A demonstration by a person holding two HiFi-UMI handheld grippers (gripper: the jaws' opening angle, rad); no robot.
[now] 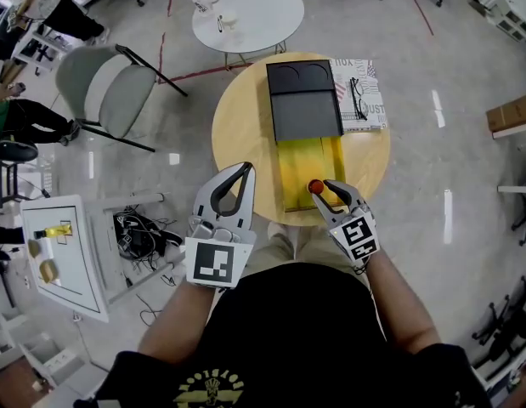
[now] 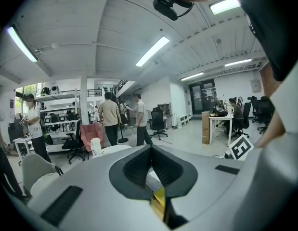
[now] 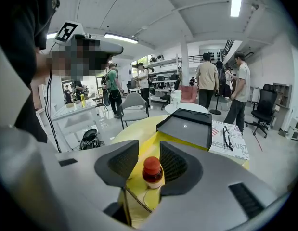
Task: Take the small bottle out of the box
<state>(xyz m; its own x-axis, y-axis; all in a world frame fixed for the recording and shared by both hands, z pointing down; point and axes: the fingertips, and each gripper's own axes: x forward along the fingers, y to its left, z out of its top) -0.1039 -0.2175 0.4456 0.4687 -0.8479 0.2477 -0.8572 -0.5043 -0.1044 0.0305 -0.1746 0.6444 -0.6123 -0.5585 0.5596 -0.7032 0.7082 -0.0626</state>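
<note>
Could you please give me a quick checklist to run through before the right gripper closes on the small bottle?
1. Small bottle between the fingers of the right gripper: ok.
2. Bottle upright, red cap on: ok.
3. Fingers pressing the bottle: not ok, a gap shows.
4. Lid slid clear of the bottle: ok.
5. Left gripper, shut, clear of the yellow box: ok.

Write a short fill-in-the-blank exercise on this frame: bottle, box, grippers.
1. The small bottle between the right gripper's open jaws has a ____ cap.
2. The box on the round table is ____ inside, its black lid slid partly off.
3. The left gripper's jaws are ____.
4. A pair of ____ lies on the printed paper beside the box.
Missing words: red; yellow; shut; glasses.
</note>
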